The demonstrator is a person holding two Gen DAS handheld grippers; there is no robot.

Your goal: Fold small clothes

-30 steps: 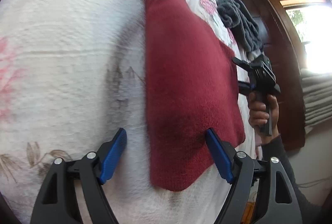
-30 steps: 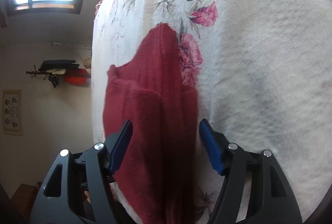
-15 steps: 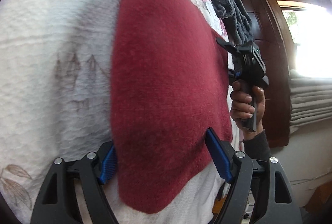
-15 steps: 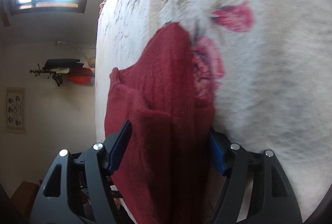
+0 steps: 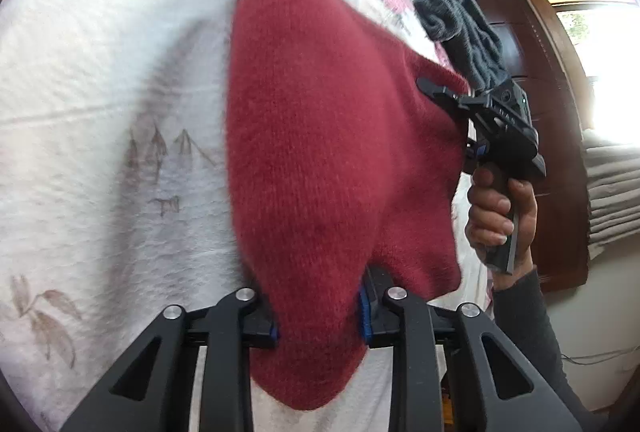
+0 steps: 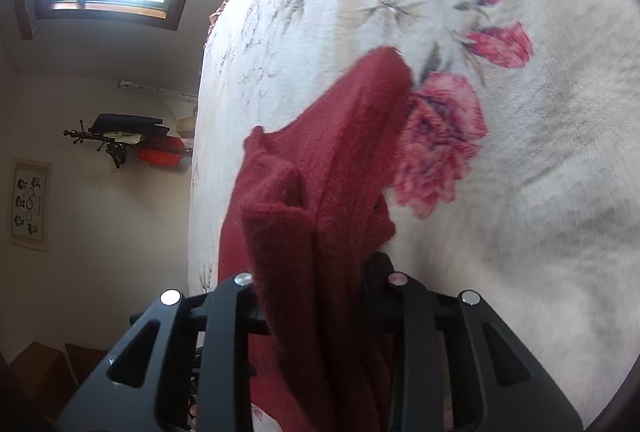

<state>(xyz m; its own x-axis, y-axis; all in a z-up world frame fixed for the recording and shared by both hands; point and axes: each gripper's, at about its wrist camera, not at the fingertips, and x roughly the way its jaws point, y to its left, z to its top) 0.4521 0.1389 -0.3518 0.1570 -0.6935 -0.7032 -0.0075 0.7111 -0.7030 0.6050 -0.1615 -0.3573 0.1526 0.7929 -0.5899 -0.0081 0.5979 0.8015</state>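
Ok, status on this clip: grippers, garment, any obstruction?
Left hand-held gripper shut on red sweater. Right hand-held gripper shut on its other end. Sweater partly lifted off floral blanket. Grey garment lies beyond, not in the way.

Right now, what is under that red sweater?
The red sweater lies on a white flowered blanket, which shows all round it. Whatever sits directly beneath the knit is covered; both tools pinch its edge.
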